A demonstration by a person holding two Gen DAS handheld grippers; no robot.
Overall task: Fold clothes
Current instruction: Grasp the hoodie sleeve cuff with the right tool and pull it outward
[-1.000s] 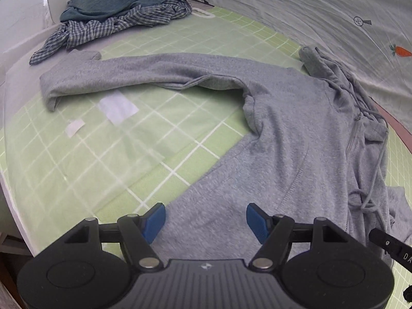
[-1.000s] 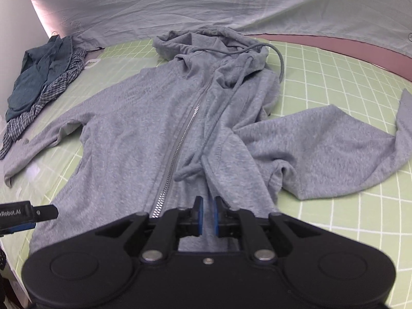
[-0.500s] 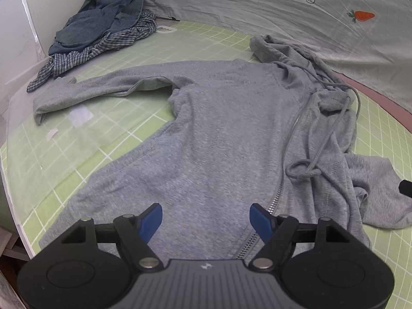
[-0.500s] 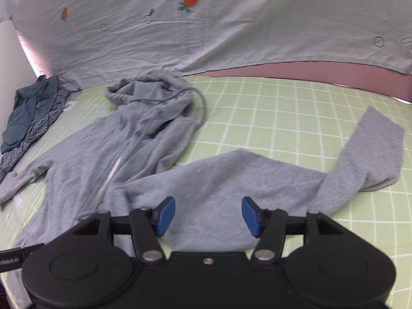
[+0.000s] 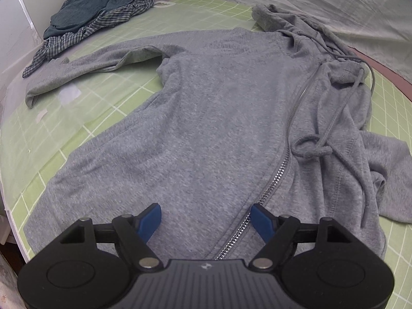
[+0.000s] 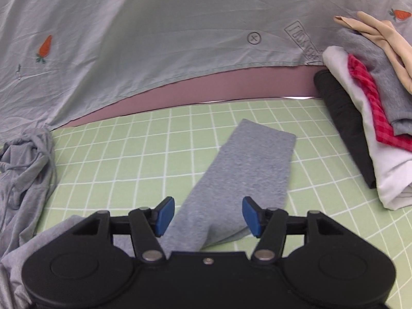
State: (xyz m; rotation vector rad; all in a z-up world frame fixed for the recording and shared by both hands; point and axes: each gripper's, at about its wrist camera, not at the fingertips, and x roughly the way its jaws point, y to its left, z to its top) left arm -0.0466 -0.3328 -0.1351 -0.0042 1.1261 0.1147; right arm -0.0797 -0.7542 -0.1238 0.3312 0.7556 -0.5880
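A grey zip-front hooded sweatshirt (image 5: 206, 118) lies face up on the green gridded mat (image 5: 108, 103), its hem near the cameras and its hood (image 5: 291, 23) at the far end. The left gripper (image 5: 206, 219) hovers over the hem with its blue fingers spread wide, holding nothing; the metal zipper (image 5: 280, 170) runs between them and off toward the hood. The right gripper (image 6: 206, 215) is likewise spread and empty, poised over the sweatshirt's right sleeve (image 6: 247, 164), which stretches away across the mat toward a stack of folded clothes (image 6: 365, 118) at the far right.

The left sleeve (image 5: 103, 61) reaches out to the far left, its cuff close to a heap of dark teal and checked garments (image 5: 97, 13).

Several things could spoil the fold from here. The long grey drawstring (image 5: 329, 139) lies looped and loose over the right front panel, and a closing gripper might well catch it instead of cloth, dragging the hood askew. The right panel looks bunched beside the zipper, so folding now would likely trap those wrinkles. If the right sleeve is swung carelessly, its cuff may brush the folded stack and upset it. A pinch taking only the top layer at the hem would probably pull the front open.
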